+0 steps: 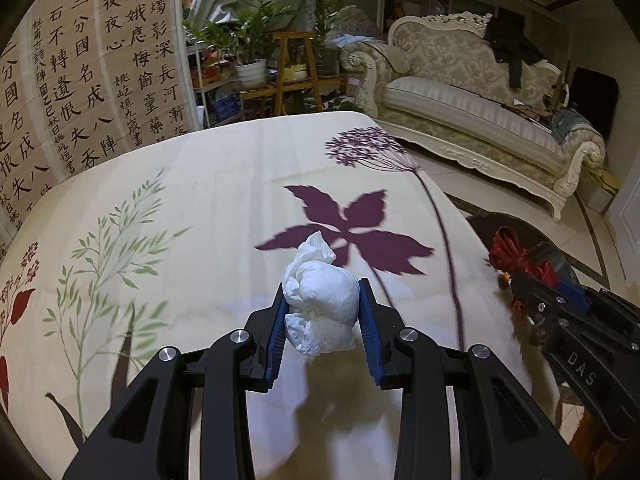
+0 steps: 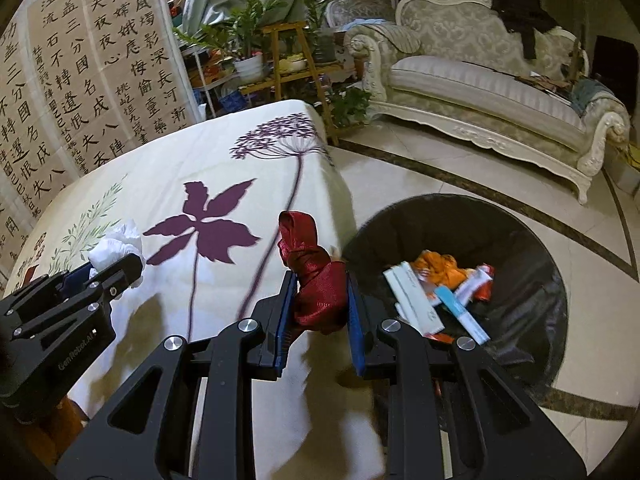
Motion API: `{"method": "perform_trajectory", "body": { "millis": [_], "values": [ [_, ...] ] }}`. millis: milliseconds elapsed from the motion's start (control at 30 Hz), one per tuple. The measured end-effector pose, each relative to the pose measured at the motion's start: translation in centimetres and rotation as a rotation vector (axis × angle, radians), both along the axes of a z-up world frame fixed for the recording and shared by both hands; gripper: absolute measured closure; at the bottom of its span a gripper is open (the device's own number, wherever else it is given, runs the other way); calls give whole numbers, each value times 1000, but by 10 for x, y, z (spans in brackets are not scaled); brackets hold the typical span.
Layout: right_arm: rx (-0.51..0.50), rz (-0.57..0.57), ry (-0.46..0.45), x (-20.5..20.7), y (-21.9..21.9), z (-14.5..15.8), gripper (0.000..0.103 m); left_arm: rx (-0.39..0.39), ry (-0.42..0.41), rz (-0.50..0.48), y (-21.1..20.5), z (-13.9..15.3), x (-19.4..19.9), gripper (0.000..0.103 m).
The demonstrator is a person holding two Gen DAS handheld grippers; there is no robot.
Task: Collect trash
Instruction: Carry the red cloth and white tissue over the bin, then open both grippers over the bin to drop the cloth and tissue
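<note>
My left gripper [image 1: 322, 300] is shut on a crumpled white tissue [image 1: 320, 304], held above the flower-print tablecloth [image 1: 180, 200]. My right gripper [image 2: 320, 292] is shut on a scrunched red cloth scrap [image 2: 316, 284], at the table's right edge just left of the black bin [image 2: 520, 320]. The bin stands on the floor and holds an orange wrapper [image 2: 438, 268], white and blue boxes [image 2: 416, 304] and other packets. In the left wrist view the right gripper [image 1: 516, 272] shows at far right with the red scrap [image 1: 508, 248]. In the right wrist view the left gripper [image 2: 120, 264] shows at left with the tissue [image 2: 116, 244].
The table [image 2: 200, 152] is covered by a cream cloth with purple leaves. A calligraphy screen [image 1: 80, 80] stands behind it. Potted plants on wooden racks [image 1: 288, 72] and an ornate cream sofa [image 1: 480, 92] line the far side. Tiled floor [image 2: 460, 176] surrounds the bin.
</note>
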State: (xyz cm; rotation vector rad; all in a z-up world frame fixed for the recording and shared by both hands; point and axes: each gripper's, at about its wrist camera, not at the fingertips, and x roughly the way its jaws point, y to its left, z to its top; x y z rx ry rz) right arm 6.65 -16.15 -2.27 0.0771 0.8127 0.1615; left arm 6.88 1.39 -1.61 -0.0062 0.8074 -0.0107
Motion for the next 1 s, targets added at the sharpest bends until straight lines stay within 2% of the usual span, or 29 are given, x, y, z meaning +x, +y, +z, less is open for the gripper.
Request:
{"method": "perform_trajectory", "body": {
  "millis": [500,1000],
  "values": [
    [-15,-167,8,-13,-73,-10,80,3,0,-145,-67,-7,-4,69],
    [-33,-260,-13,4,-121,-8,80,27,-42,-259,-135,-2,30,69]
  ]
}}
